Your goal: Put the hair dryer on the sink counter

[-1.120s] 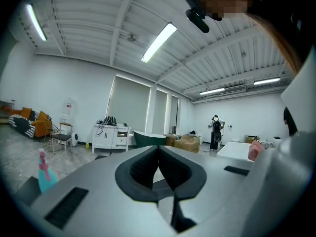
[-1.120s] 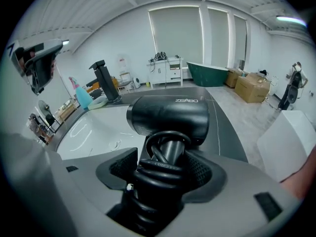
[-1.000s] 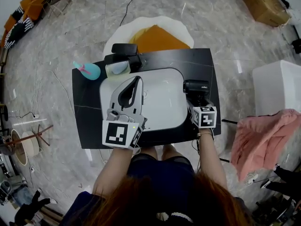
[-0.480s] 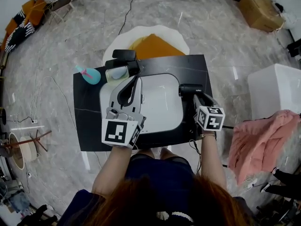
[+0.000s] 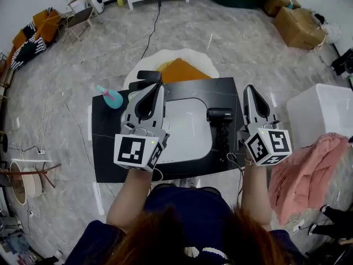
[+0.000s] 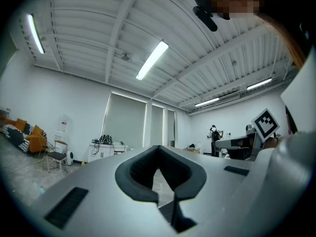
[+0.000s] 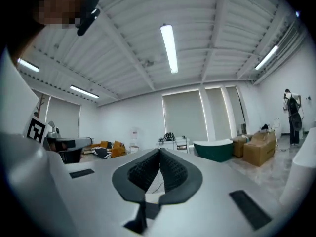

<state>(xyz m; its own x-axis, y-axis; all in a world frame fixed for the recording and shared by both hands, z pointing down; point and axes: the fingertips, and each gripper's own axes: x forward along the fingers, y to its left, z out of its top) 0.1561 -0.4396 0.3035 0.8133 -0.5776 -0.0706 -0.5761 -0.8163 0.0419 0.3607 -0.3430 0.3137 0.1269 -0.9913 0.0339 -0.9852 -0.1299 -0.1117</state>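
The black hair dryer [image 5: 220, 123] lies on the black sink counter [image 5: 106, 145], just right of the white basin [image 5: 187, 132], with its handle toward me. My right gripper [image 5: 250, 89] is lifted clear of it to the right, shut and empty; the right gripper view shows its pads [image 7: 170, 168] meeting against the room beyond. My left gripper [image 5: 153, 88] hovers over the basin's left side, also shut with nothing in it. In the left gripper view the left gripper [image 6: 158, 147] points out into the room.
A teal spray bottle [image 5: 110, 98] stands at the counter's back left, a black faucet [image 5: 149, 77] behind the basin. An orange cushion [image 5: 182, 70] lies on a white rug beyond. Pink cloth [image 5: 309, 167] and a white box [image 5: 320, 106] sit to the right.
My right gripper let go of the hair dryer, rose, swung right and shut. The dryer now rests on the counter. The left gripper lifted a little.
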